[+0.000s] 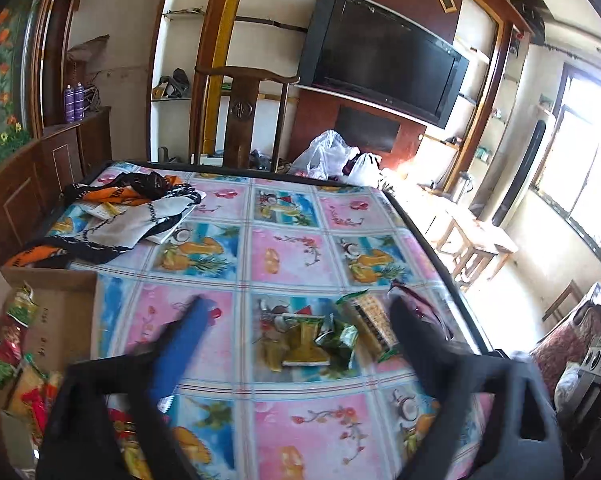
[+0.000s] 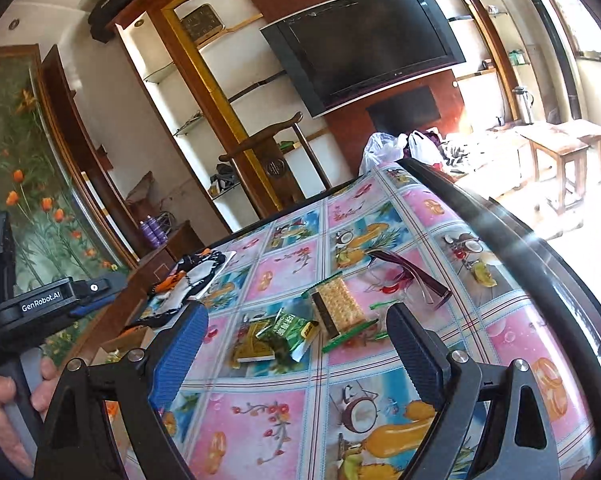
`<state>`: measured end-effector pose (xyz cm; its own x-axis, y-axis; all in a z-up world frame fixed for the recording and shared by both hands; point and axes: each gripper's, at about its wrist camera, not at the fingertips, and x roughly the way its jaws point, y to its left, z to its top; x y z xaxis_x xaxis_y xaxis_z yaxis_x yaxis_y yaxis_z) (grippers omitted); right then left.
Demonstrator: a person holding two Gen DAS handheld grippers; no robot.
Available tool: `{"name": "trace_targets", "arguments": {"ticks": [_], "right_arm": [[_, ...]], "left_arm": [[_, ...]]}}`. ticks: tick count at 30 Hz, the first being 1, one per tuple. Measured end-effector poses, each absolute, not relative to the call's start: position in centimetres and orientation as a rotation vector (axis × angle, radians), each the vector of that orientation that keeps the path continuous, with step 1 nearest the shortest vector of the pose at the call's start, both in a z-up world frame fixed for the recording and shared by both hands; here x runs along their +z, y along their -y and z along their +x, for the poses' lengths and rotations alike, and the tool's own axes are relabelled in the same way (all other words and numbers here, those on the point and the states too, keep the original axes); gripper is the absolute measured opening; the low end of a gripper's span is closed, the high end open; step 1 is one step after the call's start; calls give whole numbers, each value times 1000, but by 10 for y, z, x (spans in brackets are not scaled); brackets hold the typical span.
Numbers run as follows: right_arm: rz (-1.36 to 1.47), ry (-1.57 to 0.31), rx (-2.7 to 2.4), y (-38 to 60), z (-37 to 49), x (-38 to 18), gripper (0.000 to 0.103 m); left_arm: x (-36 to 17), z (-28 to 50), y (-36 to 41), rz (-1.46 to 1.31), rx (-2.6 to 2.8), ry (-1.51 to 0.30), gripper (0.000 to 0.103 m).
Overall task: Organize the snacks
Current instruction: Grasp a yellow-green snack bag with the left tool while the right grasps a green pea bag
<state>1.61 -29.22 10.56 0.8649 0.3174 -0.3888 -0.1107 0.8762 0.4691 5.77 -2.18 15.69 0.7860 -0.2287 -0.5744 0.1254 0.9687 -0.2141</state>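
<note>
Hovering left gripper (image 1: 300, 320): jaws spread wide, nothing between them — it hangs above the table (image 1: 292, 248) with the snacks below the gap.
Right gripper (image 2: 296, 336): also wide apart, holding nothing, tilted over the same pile; touching none of it as far as the view tells.
Fingers: one blue pad (image 2: 180, 356) and one black pad (image 2: 414, 354) on each tool.
Snacks: cracker pack (image 2: 338, 308) with green ends, a green packet (image 2: 290, 332) and a yellow packet (image 2: 252, 350) lying together, touching, near the table's right side.
Dark wrapper (image 2: 412, 278): just beyond the crackers, near the black edge (image 2: 512, 216).
Box (image 1: 60, 312): cardboard, off the table's left side, with red, green and yellow snack bags (image 1: 12, 336) inside.
Cloth (image 1: 140, 212): orange, black and white, bunched at the far left corner.
Open room: bare patterned cover between pile and cloth, and in front of the pile.
Left hand (image 2: 4, 408): gripping the left tool's handle — seen from the right wrist.
Beyond: chair (image 1: 240, 112), TV (image 1: 384, 56), plastic bags (image 1: 332, 152).
</note>
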Motion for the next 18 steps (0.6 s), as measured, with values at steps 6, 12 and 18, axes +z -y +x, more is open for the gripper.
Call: {"name": "trace_targets", "arguments": {"ticks": [6,12,18], "right_arm": [[475,-461,236,297,10,106,93],[478,-471,233,299,15,107,93],[473,-618,269,295,51,88,82]], "left_arm": [[164,52,42,-79,-181,-605,86],[146,77,55,11,-194,-708,83],[83,138,54,-36,-177,-958,28]]}}
